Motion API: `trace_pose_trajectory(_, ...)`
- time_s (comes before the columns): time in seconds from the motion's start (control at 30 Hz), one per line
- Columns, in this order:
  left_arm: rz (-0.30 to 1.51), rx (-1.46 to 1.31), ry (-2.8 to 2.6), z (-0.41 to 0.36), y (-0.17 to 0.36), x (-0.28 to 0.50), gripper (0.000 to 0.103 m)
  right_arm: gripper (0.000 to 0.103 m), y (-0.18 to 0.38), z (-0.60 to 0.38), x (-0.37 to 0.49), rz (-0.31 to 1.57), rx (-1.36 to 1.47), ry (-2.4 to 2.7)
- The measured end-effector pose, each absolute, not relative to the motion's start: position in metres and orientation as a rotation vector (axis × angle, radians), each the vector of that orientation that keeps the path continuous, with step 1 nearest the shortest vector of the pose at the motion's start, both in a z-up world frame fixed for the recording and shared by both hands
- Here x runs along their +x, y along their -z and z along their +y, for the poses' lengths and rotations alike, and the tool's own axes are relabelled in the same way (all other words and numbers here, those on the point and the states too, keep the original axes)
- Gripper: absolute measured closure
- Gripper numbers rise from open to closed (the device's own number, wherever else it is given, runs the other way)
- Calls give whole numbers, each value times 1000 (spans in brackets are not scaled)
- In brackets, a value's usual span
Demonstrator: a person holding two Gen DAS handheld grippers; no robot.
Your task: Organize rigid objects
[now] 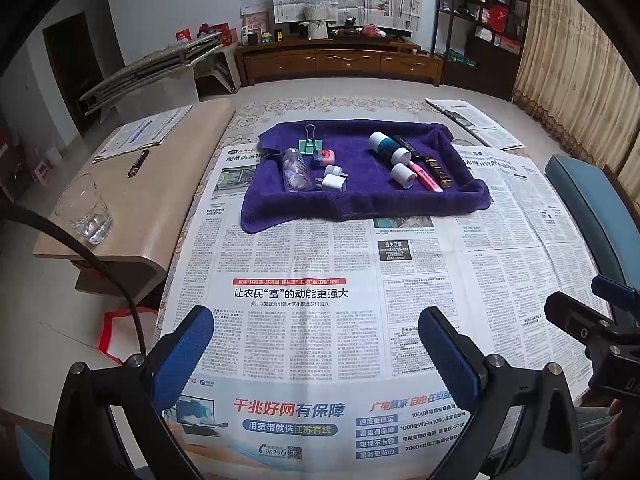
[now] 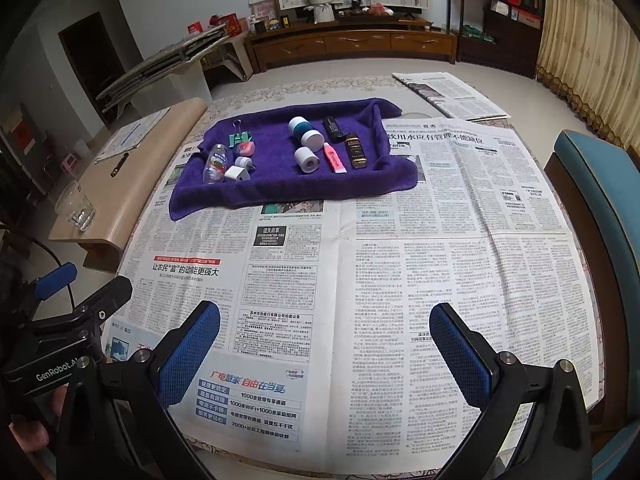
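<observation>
Leftmost, off the worktop, a drinking glass (image 1: 85, 210) on a beige side table (image 1: 168, 184). Then left gripper (image 1: 316, 344), spread wide, empty, low over newspaper (image 1: 304, 264). Farther back, purple towel (image 1: 360, 196) carrying clear bottle (image 1: 296, 174), green binder clip (image 1: 311, 145), white chargers (image 1: 334, 182), teal-and-white tubes (image 1: 388, 146), pink marker (image 1: 426, 178). Rightmost, right gripper (image 2: 324, 340), likewise wide apart, holding nothing.

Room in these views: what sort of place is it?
Most likely a home living room: a wooden TV cabinet along the far wall, curtains on the right, and a display shelf of household things. The newspaper-covered table is the work surface.
</observation>
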State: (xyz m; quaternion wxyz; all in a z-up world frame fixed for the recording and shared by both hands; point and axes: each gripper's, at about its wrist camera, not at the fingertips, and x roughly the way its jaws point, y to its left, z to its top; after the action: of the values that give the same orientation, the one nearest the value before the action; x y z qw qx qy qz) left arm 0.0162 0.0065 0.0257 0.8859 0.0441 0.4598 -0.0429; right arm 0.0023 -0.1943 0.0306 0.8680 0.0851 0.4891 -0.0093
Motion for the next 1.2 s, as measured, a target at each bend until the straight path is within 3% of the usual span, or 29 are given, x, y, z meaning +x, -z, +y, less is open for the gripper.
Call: trace_pose_trajectory(1.2, 967, 57, 95, 14, -28, 15, 0, 0, -36, -190, 0, 1018, 158, 7)
